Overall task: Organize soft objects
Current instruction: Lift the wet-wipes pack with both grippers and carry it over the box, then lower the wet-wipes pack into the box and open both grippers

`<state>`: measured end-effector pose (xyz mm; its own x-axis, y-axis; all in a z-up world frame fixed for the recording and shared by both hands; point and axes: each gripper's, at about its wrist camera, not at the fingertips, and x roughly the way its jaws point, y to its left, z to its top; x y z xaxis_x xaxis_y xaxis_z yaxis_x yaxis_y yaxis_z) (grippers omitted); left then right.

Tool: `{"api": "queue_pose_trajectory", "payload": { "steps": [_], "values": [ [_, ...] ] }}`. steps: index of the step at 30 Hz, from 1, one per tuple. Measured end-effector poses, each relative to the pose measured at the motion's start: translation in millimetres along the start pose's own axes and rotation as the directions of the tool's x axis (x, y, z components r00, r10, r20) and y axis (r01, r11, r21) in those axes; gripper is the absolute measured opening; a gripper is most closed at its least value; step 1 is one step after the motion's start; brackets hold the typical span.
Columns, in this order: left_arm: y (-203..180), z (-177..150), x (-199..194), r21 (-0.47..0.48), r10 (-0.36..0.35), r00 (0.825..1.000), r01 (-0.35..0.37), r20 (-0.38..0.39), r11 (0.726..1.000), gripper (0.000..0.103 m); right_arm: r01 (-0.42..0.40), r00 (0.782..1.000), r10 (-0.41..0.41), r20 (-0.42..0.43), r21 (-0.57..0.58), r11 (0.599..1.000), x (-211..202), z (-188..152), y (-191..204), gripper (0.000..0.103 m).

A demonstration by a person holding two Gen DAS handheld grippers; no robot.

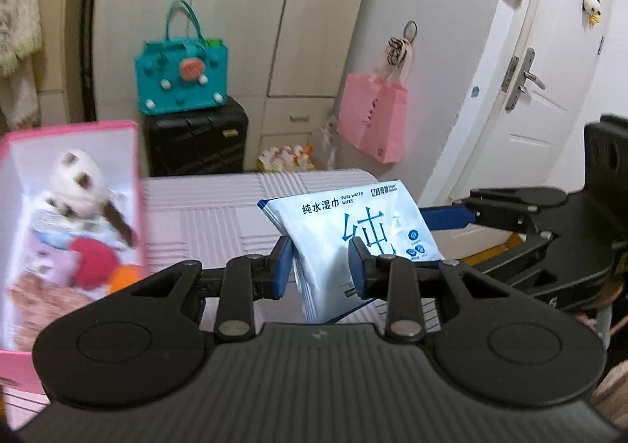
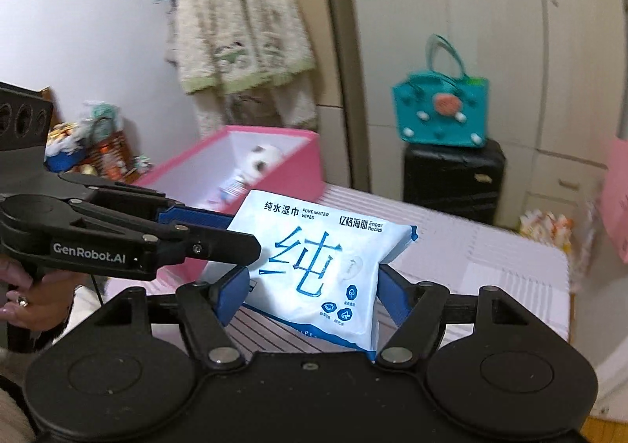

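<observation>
Glossy, pillowy wipes pack (image 1: 353,231)

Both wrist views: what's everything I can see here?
wipes pack: one, white-blue, held above table
table: one, lilac, below
pink box: one, on the table, left
soft toys: several, mixed colours, inside pink box
teal handbag: one, atop black suitcase
pink bag: one, hanging, right background
cardigan: one, cream, hanging
left hand-held gripper: one, black-blue, shut on wipes pack
right hand-held gripper: one, black-blue, open around wipes pack
hand: one, on left gripper's handle
</observation>
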<state>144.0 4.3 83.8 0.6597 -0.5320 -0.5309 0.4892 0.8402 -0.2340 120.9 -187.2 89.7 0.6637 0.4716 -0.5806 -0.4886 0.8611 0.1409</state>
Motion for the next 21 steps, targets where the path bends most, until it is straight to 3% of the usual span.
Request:
{"api": "queue_pose_trajectory", "payload": {
  "steps": [3,6,7,10,15,21],
  "values": [
    [9,6,-26,0.011,0.032,0.999,-0.032,0.028,0.999,0.030,-0.030,0.999,0.031,0.015,-0.058,0.998,-1,16,18,0.072],
    [18,12,-51,0.032,0.093,0.994,-0.094,0.055,0.995,0.030,-0.003,1.000,0.005,0.019,-0.115,0.993,3,32,34,0.034],
    [22,13,-59,0.044,0.119,0.991,-0.122,0.067,0.992,0.030,-0.015,1.000,0.016,0.009,-0.133,0.991,6,37,38,0.028],
    [37,17,-77,0.035,0.149,0.987,-0.151,0.060,0.988,0.030,-0.087,0.996,0.083,-0.042,-0.095,0.992,20,55,42,0.024],
    [66,25,-99,0.005,0.183,0.983,-0.183,0.020,0.983,0.030,-0.105,0.993,0.095,-0.073,-0.156,0.982,40,79,69,0.025],
    [103,39,-108,-0.028,0.277,0.958,-0.276,0.072,0.961,0.030,-0.110,0.991,0.092,-0.093,-0.208,0.972,71,99,108,0.028]
  ]
}}
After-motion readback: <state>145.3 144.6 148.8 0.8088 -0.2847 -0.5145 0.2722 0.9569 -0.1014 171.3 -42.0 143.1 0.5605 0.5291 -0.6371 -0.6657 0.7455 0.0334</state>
